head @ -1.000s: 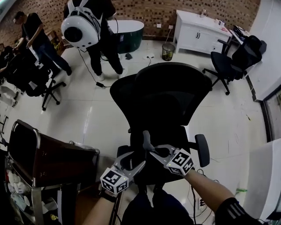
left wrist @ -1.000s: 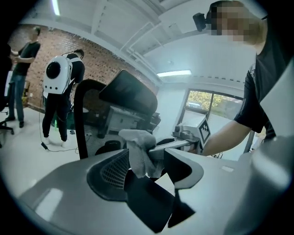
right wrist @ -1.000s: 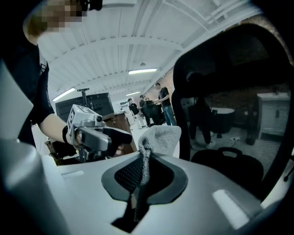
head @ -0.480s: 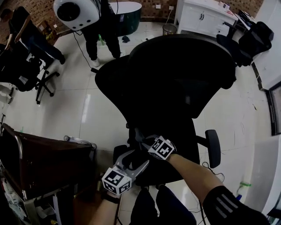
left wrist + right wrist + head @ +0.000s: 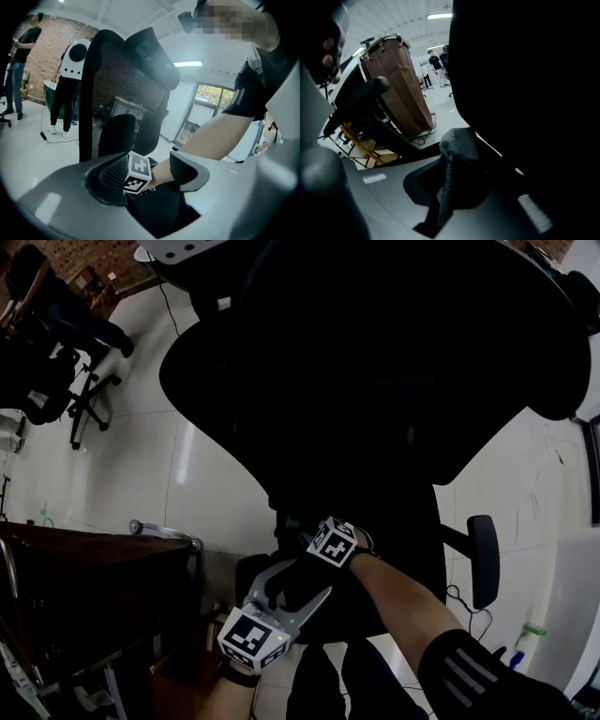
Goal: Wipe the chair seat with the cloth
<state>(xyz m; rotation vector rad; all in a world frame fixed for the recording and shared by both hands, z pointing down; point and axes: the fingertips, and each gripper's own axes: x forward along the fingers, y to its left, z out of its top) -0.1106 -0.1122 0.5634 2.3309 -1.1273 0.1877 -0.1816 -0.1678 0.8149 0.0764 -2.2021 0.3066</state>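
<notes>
The black office chair (image 5: 375,362) fills the head view, its seat (image 5: 412,559) low in the middle. My right gripper (image 5: 298,542) reaches left across the seat's near left part, its marker cube (image 5: 333,542) on top. In the right gripper view it (image 5: 449,187) is shut on a grey knitted cloth (image 5: 454,145) that bunches above the jaws, beside the dark chair. My left gripper (image 5: 295,585) hovers open just in front of the seat, nothing in it. In the left gripper view (image 5: 150,187) the right cube (image 5: 137,172) and hand show between the jaws, with the mesh backrest (image 5: 112,93) behind.
A brown cart (image 5: 84,587) stands close to the chair's left, also in the right gripper view (image 5: 401,89). The chair's right armrest (image 5: 483,559) sticks out. Another office chair (image 5: 56,381) and people (image 5: 18,56) stand farther off on the pale tiled floor.
The head camera has dropped closer to the chair, which now fills the view. My right gripper has moved left and farther in over the seat. The left gripper has hardly shifted.
</notes>
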